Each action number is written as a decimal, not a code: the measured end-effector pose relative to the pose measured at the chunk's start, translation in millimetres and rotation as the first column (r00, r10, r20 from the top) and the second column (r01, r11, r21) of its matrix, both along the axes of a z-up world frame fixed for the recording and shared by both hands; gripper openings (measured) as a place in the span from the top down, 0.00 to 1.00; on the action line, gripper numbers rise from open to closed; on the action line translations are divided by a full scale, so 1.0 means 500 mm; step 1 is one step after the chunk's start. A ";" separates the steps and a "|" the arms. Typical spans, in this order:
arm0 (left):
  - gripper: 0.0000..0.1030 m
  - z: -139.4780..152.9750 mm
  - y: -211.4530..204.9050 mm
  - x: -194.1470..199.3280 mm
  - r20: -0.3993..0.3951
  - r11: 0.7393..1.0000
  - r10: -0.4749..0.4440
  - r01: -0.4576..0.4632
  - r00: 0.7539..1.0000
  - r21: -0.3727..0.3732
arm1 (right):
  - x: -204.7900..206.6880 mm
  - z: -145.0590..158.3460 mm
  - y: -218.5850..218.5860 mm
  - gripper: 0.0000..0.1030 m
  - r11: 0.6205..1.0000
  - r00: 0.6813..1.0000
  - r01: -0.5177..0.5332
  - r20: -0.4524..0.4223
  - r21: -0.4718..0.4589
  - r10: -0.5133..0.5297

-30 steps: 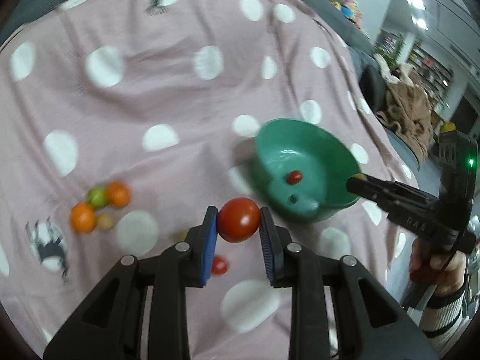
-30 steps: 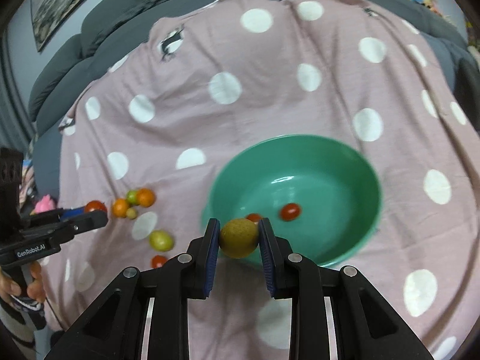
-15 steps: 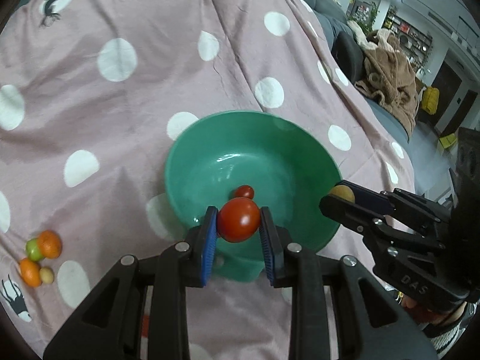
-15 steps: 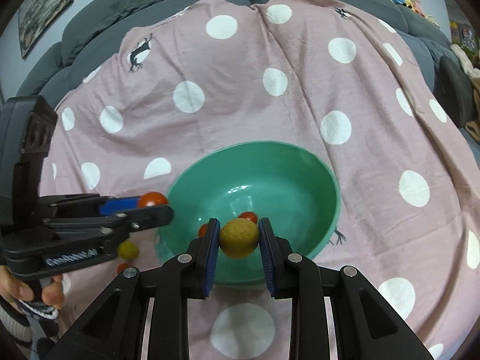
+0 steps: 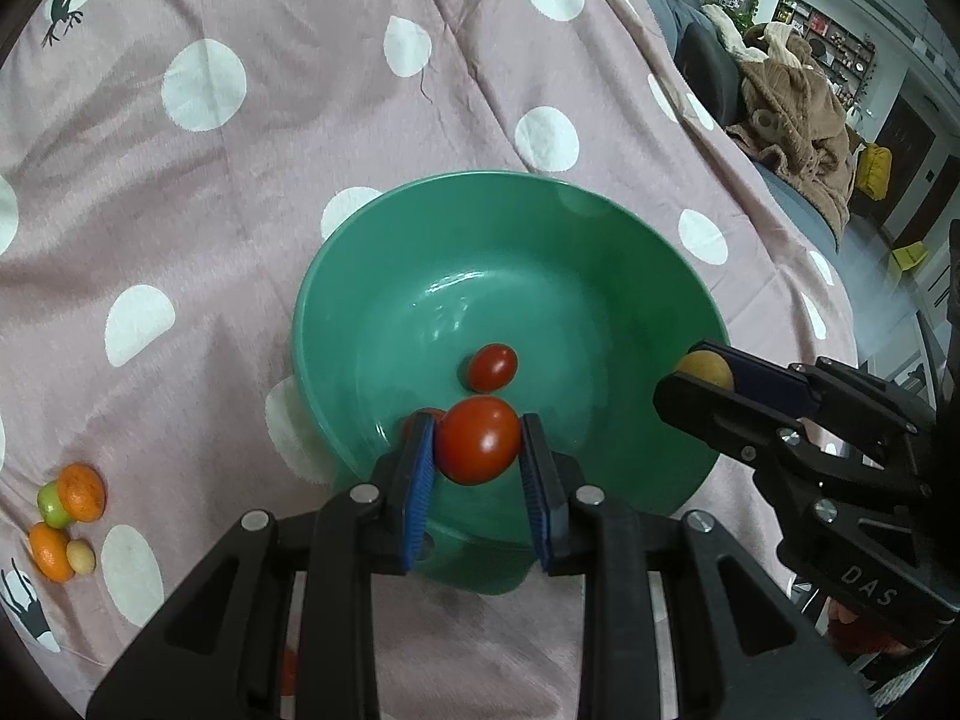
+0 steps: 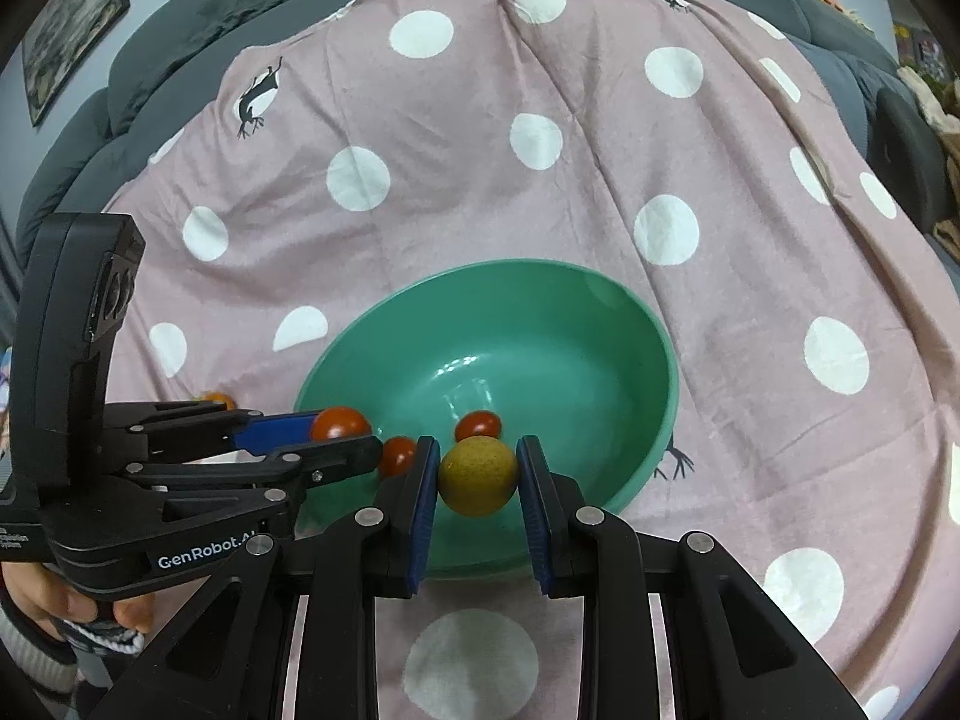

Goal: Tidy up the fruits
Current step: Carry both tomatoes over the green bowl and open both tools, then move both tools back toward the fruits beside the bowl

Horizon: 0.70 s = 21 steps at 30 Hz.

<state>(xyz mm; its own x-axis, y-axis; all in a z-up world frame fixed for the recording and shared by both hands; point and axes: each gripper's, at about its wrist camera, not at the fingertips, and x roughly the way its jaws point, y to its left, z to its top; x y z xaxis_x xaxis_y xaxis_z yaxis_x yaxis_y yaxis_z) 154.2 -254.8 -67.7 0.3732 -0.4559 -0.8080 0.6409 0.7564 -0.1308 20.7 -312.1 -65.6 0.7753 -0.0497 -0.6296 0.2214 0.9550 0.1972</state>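
With two small tomatoes [image 5: 492, 366] already in the green bowl [image 5: 600, 222], your left tongs [image 5: 477, 450] grip a red tomato and your right tongs [image 6: 478, 477] a yellow fruit above its near rim, while several fruits [image 5: 66, 510] remain left of the bowl.

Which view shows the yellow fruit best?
The right wrist view: the yellow fruit sits front and centre, whole, clamped in the right tool. The left wrist view shows only a sliver of it at the bowl rim, mostly hidden by that tool.
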 end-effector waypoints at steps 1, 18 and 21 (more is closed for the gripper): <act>0.73 -0.002 0.000 0.001 -0.002 1.000 0.001 -0.001 1.000 0.001 | 0.001 -0.001 0.000 0.73 1.000 1.000 -0.001 -0.001 0.001 0.001; 0.52 -0.003 0.004 0.007 -0.026 0.999 0.028 -0.029 0.999 -0.025 | 0.008 -0.007 -0.004 0.66 0.999 0.999 0.033 -0.026 -0.006 -0.033; 0.46 0.009 0.013 0.001 -0.014 0.999 0.035 -0.035 0.999 -0.041 | 0.005 -0.006 -0.001 0.62 0.999 0.999 0.042 -0.030 -0.012 -0.043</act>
